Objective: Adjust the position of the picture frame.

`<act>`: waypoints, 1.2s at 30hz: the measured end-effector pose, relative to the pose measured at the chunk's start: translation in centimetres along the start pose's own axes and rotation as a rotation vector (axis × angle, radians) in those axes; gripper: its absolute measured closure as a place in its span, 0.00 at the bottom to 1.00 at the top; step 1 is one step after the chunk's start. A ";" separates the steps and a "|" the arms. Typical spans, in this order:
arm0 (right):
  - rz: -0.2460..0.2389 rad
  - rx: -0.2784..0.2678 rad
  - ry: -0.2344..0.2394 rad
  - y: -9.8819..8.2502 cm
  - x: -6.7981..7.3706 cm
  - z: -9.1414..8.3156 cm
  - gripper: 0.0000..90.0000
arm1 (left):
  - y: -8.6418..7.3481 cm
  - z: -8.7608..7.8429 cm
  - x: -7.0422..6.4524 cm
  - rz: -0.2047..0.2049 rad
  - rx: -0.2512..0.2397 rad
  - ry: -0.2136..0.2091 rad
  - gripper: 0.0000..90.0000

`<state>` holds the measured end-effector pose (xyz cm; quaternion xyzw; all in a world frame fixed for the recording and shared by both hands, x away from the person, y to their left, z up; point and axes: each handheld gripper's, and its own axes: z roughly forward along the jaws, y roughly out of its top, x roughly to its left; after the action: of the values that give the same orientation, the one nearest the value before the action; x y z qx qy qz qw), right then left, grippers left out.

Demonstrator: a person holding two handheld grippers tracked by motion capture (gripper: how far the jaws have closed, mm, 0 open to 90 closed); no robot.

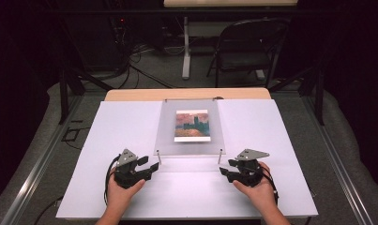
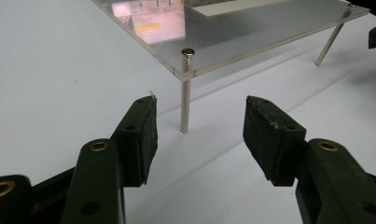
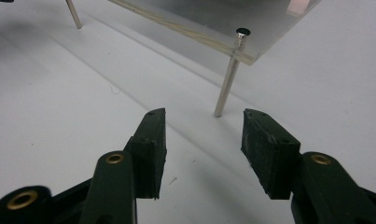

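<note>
Heads up, your left gripper (image 1: 154,165) and right gripper (image 1: 223,171) both sit with fingers spread and empty just short of the clear acrylic frame's (image 1: 189,145) front legs on the worktop (image 1: 121,126), so one careless nudge probably topples or skids it.
</note>
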<state>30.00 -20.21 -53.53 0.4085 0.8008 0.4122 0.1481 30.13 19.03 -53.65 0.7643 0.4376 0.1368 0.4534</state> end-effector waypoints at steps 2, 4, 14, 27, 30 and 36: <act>0.002 0.001 -0.002 0.0 -0.1 -0.3 0.54 | -0.2 -0.3 0.1 -0.006 0.002 0.008 0.49; 0.007 -0.012 -0.011 0.0 -0.2 -0.6 0.53 | -0.3 -0.6 0.3 -0.011 -0.004 0.009 0.48; 0.072 -0.017 -0.027 -0.3 -1.9 -1.3 0.59 | -0.5 -1.5 2.5 -0.031 -0.046 0.054 0.47; 0.165 -0.062 -0.114 1.4 -6.1 -1.3 0.52 | 2.5 -0.3 5.6 -0.082 -0.019 0.069 0.49; 0.156 -0.047 -0.138 2.6 -7.0 -0.4 0.49 | 3.9 0.5 6.4 -0.068 -0.015 0.082 0.48; 0.156 -0.046 -0.106 5.4 -8.5 1.3 0.48 | 7.3 2.6 7.1 -0.063 -0.035 0.046 0.48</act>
<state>38.94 -24.30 -50.96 0.4874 0.7479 0.4186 0.1670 39.79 21.70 -50.53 0.7387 0.4694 0.1477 0.4607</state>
